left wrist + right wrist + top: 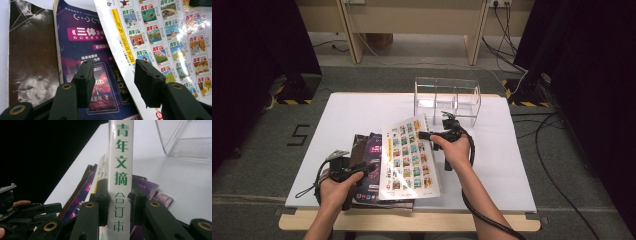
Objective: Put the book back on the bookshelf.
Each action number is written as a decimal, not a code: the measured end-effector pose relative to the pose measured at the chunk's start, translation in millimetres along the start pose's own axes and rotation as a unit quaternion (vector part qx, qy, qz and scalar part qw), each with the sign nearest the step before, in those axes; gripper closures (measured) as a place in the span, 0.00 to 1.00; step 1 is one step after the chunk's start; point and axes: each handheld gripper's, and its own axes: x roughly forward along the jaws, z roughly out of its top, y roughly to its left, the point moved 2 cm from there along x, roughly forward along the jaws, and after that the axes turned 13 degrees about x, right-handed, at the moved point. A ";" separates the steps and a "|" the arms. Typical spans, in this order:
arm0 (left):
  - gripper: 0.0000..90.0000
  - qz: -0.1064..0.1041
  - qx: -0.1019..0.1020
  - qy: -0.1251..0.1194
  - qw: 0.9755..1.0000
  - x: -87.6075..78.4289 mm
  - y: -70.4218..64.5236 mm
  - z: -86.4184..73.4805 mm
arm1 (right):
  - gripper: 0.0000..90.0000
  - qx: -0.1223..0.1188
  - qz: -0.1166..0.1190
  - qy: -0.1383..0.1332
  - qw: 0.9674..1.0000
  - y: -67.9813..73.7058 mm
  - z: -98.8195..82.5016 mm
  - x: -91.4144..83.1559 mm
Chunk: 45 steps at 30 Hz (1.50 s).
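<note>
Right gripper [424, 135]: clamped on the spine of the white book [409, 157]; in the right gripper view [119, 206] both pads press the white spine with green characters [121, 170] from either side.
White book: tilted, its far spine edge lifted off the stack by the right gripper, its near edge low over the stack at the front of the table; the cover shows a grid of small coloured pictures [160, 45] with a yellow strip along one side.
Left gripper [362, 170]: jaws spread with nothing between the pads; in the left gripper view [113, 80] they hang over the purple book and the white book's edge without pressing on either.
Purple book [85, 50]: flat under the white book, cover up, white characters on a magenta band.
Dark book [31, 55]: flat just left of the purple book, glossy creased brown cover, partly under it.
Stack: at the near left part of the table [507, 175], all three books overlapping.
Clear rack [447, 100]: upright at the far edge of the table, beyond the right gripper and apart from the books; its corner shows in the right gripper view [185, 137].
Hands: the left hand [334, 190] grips its tool beside the stack, the right hand [457, 152] holds its tool just right of the white book.
</note>
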 end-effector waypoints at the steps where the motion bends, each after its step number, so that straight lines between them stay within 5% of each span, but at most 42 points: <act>1: 0.55 0.001 0.001 -0.001 1.000 -0.2 0.6 0.0 | 0.82 -0.002 -0.001 -0.001 1.000 0.9 0.6 -1.3; 12: 0.56 0.013 0.003 -0.002 1.000 -1.1 2.0 -2.4 | 0.82 -0.047 -0.004 -0.031 0.998 12.8 7.1 -14.4; 24: 0.56 0.024 0.004 -0.007 1.000 -2.2 2.4 -1.8 | 0.82 -0.054 0.010 -0.074 0.996 21.1 13.5 -31.9; 34: 0.56 0.032 0.002 -0.014 0.999 -5.0 5.0 -1.2 | 0.83 -0.076 0.022 -0.140 0.987 37.5 22.5 -53.6; 45: 0.56 0.032 0.003 -0.015 0.999 -5.2 5.4 -1.7 | 0.83 -0.082 0.021 -0.163 0.983 40.7 27.4 -64.8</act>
